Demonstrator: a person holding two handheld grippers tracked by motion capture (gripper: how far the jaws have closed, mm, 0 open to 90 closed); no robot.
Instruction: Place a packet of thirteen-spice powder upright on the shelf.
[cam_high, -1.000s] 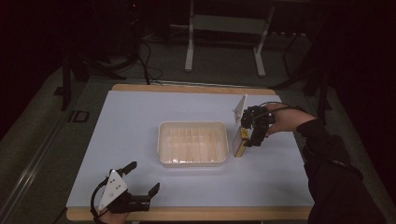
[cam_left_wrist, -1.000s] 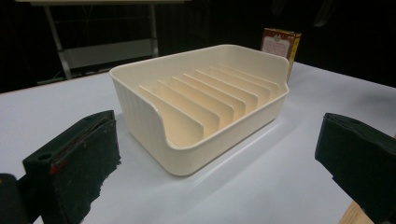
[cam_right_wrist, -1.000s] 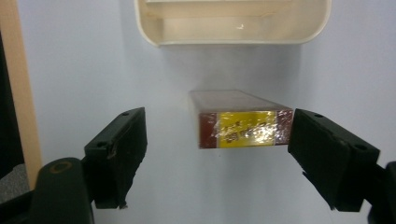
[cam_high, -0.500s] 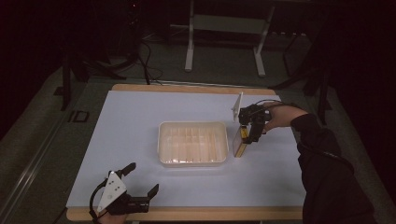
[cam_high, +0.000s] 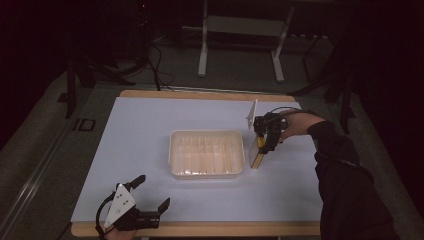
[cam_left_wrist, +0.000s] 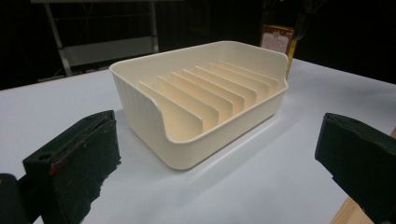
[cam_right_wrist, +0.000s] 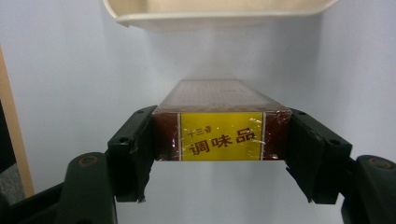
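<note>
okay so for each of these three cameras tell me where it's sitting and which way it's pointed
High view: above the person's side, looking forward and down at the table; both forearms and grippers show.
Left gripper view: rides the left gripper, looking across the table at the rack; its open fingers show.
Right gripper view: rides the right gripper, looking down at the box its fingers clamp.
Shared: rack and box appear in all three.

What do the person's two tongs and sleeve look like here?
Both tongs are black with blocky jaws. The left tongs carry a grey three-cornered plate and a looping black cable. The right tongs trail a dark cable too. The right arm wears a black sleeve.
</note>
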